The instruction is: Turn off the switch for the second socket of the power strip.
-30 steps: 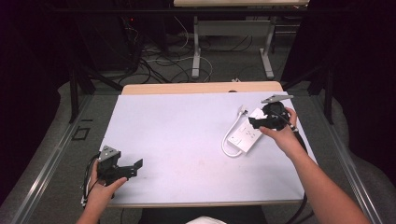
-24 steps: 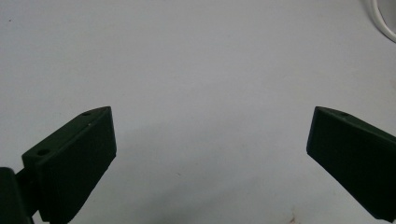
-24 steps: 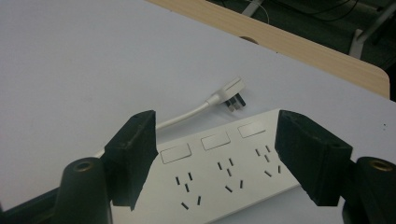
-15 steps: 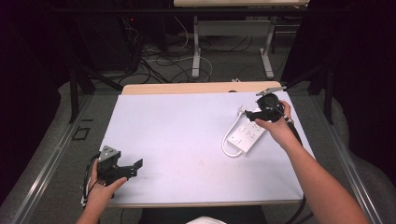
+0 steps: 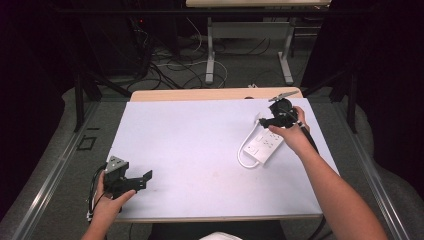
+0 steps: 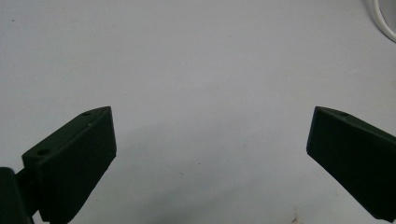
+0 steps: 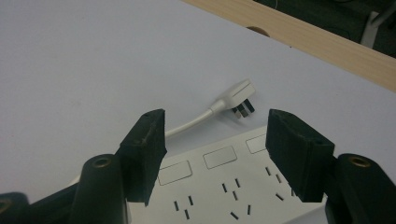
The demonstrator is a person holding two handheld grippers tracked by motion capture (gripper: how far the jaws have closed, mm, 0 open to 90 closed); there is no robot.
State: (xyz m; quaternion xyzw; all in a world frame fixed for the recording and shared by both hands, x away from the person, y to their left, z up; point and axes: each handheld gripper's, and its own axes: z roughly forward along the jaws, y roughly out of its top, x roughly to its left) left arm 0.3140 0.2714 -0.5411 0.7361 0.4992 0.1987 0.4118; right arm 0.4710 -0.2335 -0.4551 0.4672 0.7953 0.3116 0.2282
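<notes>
A white power strip [image 5: 265,144] lies on the white table [image 5: 200,145] at the right, its cord looping off its near end [image 5: 242,156]. My right gripper [image 5: 262,121] hovers over the strip's far end and is open; its jaws have just been closing with nothing between the pads. In the right gripper view the gripper [image 7: 217,119] hangs above the strip's sockets [image 7: 224,184], and the white plug [image 7: 237,95] lies on the table just past the fingertips. My left gripper [image 5: 148,178] rests near the front left edge, open wide [image 6: 210,135] over bare table.
A wooden strip [image 5: 215,94] borders the table's far edge, with a round hole [image 7: 254,30] in it. Cables and metal table legs [image 5: 210,55] are on the floor beyond. A bit of white cord [image 6: 385,21] shows far ahead of the left gripper.
My right gripper has shifted left and slightly farther away along the power strip. The left hand and gripper have stayed where they were.
</notes>
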